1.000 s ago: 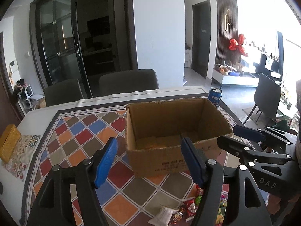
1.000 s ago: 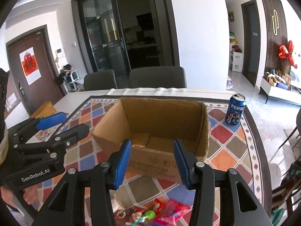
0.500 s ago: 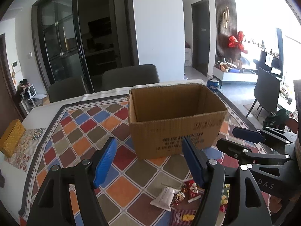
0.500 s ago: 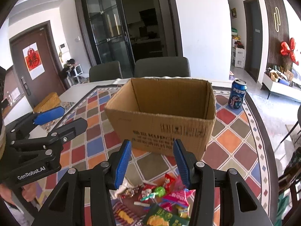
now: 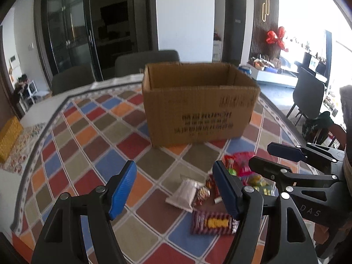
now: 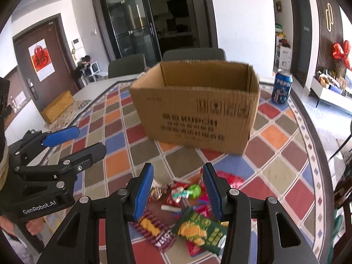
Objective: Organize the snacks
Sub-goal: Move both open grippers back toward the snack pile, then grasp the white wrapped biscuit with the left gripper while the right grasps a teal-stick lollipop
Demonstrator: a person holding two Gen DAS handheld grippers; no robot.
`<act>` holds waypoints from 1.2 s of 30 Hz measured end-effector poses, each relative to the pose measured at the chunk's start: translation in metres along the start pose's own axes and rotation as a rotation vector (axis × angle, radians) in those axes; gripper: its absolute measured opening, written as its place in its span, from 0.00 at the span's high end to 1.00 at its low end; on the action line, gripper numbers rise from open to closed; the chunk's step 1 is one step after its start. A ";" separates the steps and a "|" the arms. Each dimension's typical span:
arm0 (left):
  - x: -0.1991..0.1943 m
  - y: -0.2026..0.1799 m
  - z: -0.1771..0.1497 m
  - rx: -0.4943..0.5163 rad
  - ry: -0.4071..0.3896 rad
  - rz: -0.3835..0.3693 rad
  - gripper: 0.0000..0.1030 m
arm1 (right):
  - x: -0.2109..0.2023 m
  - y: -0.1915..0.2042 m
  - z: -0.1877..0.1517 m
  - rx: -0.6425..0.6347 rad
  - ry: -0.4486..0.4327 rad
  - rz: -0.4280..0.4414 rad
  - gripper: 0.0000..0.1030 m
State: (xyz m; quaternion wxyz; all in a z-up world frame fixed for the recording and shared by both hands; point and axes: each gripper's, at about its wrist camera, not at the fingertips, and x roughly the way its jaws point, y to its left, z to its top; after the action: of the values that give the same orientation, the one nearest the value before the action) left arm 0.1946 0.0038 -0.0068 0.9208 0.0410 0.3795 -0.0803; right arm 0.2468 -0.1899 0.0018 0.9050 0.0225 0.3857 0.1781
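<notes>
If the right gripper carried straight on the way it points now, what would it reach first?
Probably the snack pile on the table, about at the green lollipop between the open right gripper's fingers; the cardboard box stands beyond.

Both views are taken low over the worktop (image 5: 92, 132), looking forward along blue-padded fingers (image 5: 122, 189) toward the cardboard box (image 5: 198, 110), which is seen at middling range. The left view is set left of the snack pile (image 6: 182, 206), the right view almost above it. Box, pile and each opposite gripper are shared.
</notes>
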 end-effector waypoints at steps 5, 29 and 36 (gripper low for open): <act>0.012 -0.001 -0.018 -0.012 0.060 -0.008 0.31 | 0.011 0.002 -0.018 0.001 0.055 0.007 0.54; 0.083 0.003 -0.038 -0.033 0.227 -0.035 0.33 | 0.070 -0.020 -0.036 0.074 0.205 0.005 0.56; 0.095 0.004 -0.039 -0.029 0.248 -0.048 0.39 | 0.080 -0.022 -0.036 0.071 0.227 -0.003 0.63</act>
State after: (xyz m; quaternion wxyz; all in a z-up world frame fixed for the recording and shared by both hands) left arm 0.2345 0.0017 -0.1012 0.8650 0.0284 0.4926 -0.0910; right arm 0.2799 -0.1871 -0.0827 0.8545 0.0337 0.4917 0.1644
